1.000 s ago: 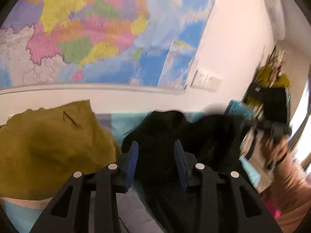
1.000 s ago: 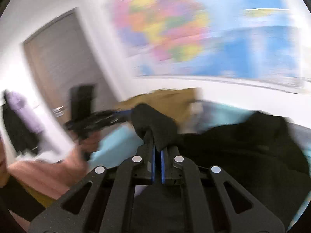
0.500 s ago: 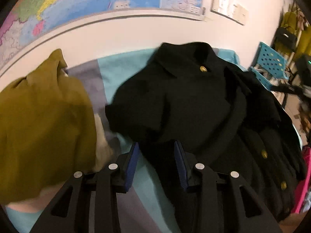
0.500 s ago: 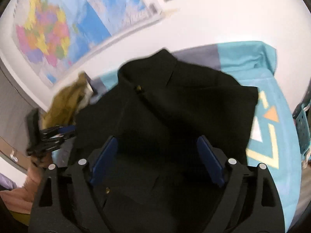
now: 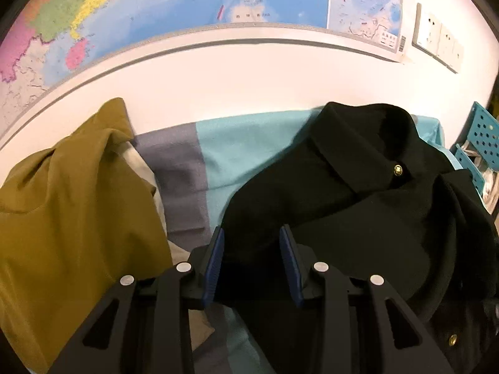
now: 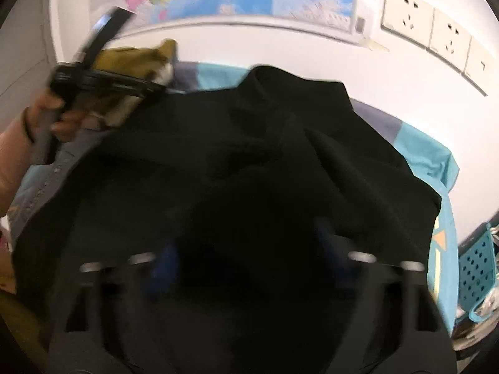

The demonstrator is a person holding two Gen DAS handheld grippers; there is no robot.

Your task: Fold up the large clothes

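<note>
A black coat (image 5: 358,205) with gold buttons is lying spread over a tabletop (image 5: 249,143) that is wearing a cloth of turquoise and grey blocks. The coat is covering the right part of the tabletop, its collar pointing toward the far edge by the wall and its right side draping over the right edge. A mustard-yellow garment (image 5: 71,199) is sitting in a heap at the far left corner, just beside the coat.

The left tongs (image 5: 251,265) are hovering low over the coat's left edge, released, their blue-padded fingers parted with dark fabric showing between them. From the right camera, a hand (image 6: 59,118) is gripping their handle.

The right tongs (image 6: 246,249) are blurred but standing wide apart above the middle of the coat, grasping nothing.

A colourful map (image 5: 187,9) is hanging on the white wall behind the tabletop, with wall sockets (image 6: 430,28) to its right. A turquoise perforated basket (image 5: 483,143) is standing past the right edge.
</note>
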